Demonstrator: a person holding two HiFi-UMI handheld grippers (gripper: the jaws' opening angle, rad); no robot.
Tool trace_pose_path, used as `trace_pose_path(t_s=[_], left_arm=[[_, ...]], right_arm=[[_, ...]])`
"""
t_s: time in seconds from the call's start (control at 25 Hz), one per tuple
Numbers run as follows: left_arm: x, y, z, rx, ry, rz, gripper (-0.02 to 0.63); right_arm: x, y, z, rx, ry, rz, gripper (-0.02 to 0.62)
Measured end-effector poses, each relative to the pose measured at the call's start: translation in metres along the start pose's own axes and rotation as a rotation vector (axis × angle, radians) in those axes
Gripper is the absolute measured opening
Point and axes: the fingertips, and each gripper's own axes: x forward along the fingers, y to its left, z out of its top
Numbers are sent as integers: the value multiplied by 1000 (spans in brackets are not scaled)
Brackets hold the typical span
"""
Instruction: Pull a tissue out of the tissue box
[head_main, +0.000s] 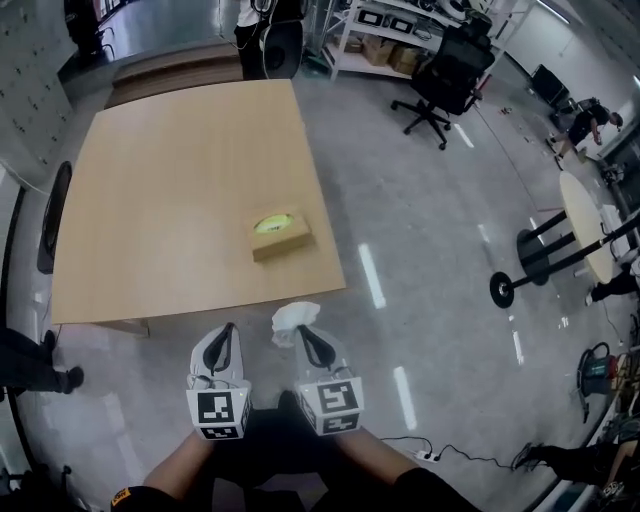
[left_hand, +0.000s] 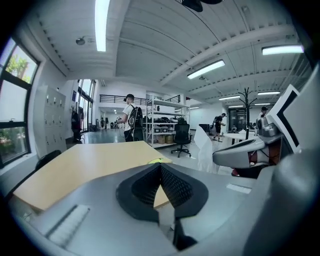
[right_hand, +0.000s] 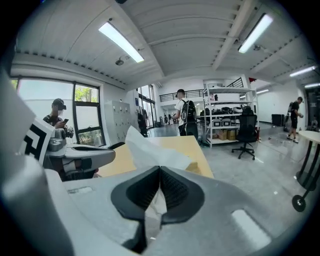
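The brown tissue box with a yellow-green opening lies near the front right corner of the wooden table. My right gripper is shut on a white tissue, held off the table's front edge; in the right gripper view the tissue sticks up from the closed jaws. My left gripper hangs beside it, shut with nothing in it. In the left gripper view its jaws meet, and the box top peeks just beyond them.
A black office chair and shelving stand beyond the table. A black chair sits at the table's left edge. A round stand base is on the floor at right. People stand around the room.
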Motion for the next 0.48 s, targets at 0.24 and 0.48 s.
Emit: trace_pose_path(t_s=[0.24, 0.48], left_arm=[[-39, -14, 0, 33, 22, 54, 18], [-61, -27, -4, 45, 25, 53, 18]], right_arm=[[-25, 22, -4, 13, -9, 80, -2], [-45, 29, -5, 4, -14, 87, -2]])
